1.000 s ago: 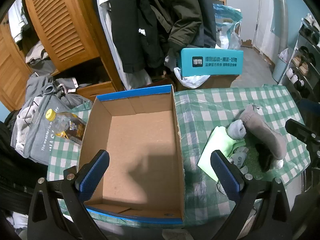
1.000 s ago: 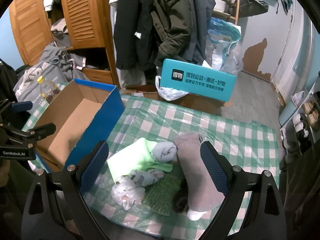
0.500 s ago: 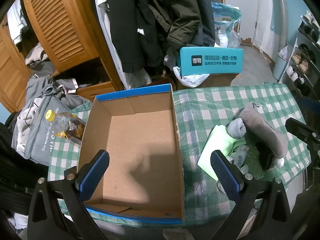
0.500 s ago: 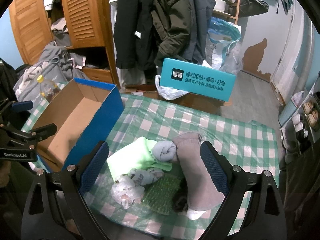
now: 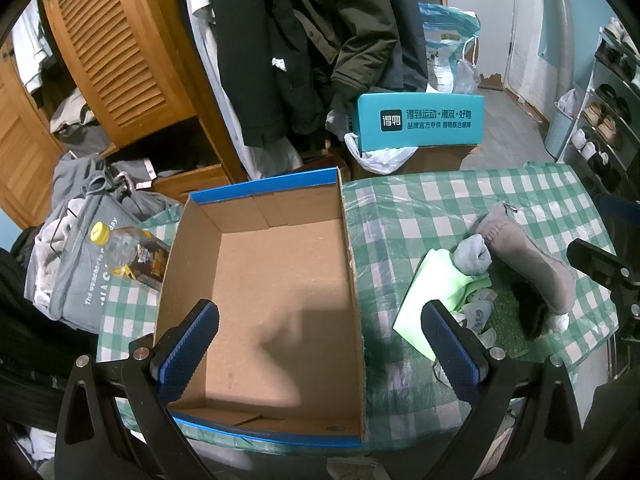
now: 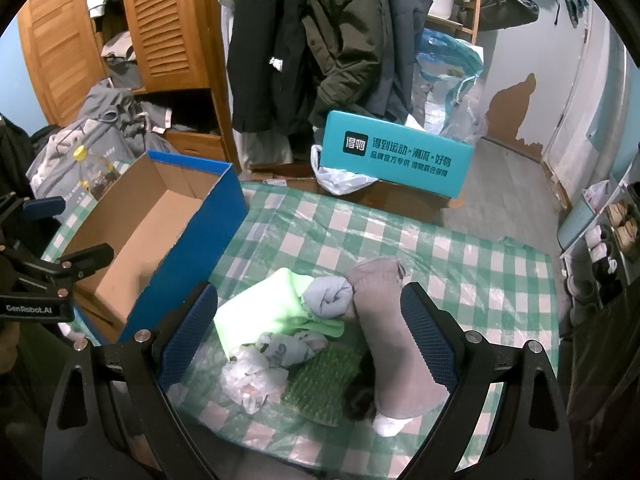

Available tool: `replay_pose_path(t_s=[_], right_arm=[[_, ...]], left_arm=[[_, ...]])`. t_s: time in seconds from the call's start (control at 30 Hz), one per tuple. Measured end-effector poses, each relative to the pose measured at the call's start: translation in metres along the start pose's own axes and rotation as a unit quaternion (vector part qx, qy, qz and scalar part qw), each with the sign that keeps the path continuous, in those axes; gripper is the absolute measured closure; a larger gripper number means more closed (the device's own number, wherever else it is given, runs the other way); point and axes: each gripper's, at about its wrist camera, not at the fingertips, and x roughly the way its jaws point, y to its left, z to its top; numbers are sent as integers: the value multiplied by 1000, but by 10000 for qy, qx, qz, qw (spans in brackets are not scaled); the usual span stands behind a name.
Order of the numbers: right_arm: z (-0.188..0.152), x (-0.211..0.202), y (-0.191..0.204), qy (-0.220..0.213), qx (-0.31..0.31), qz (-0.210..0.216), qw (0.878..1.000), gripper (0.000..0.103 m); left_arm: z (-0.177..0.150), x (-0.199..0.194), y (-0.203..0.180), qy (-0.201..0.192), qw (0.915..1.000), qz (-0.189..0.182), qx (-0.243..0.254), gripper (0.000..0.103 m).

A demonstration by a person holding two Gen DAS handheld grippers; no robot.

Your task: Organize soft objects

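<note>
An empty cardboard box [image 5: 280,280] with blue outer walls [image 6: 192,248] sits on the checked table. To its right lies a heap of soft things: a pale green cloth [image 6: 264,308], a rolled grey sock [image 6: 330,300], a grey-brown fuzzy boot-sock [image 6: 392,344], a patterned sock [image 6: 292,346], a crumpled white bag [image 6: 250,380] and a green textured pad [image 6: 324,380]. My left gripper [image 5: 320,348] hangs open above the box's near end. My right gripper [image 6: 310,330] is open above the heap, holding nothing.
A yellow-capped bottle [image 5: 132,252] lies left of the box by a grey bag [image 5: 68,276]. A teal box [image 6: 396,156] stands beyond the table's far edge. Coats hang behind, a wooden wardrobe [image 5: 112,60] at left, shoe racks [image 5: 608,120] at right.
Both views shift only slightly; the objects and both open grippers stay as they were.
</note>
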Motion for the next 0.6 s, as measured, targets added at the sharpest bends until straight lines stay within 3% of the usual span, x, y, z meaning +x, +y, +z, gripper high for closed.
replay_pose_path(t_s=[0.6], right_arm=[[1,0,0,63,-18,3,10000,11]], left_arm=[[1,-1,-1,10,10000,14,25,1]])
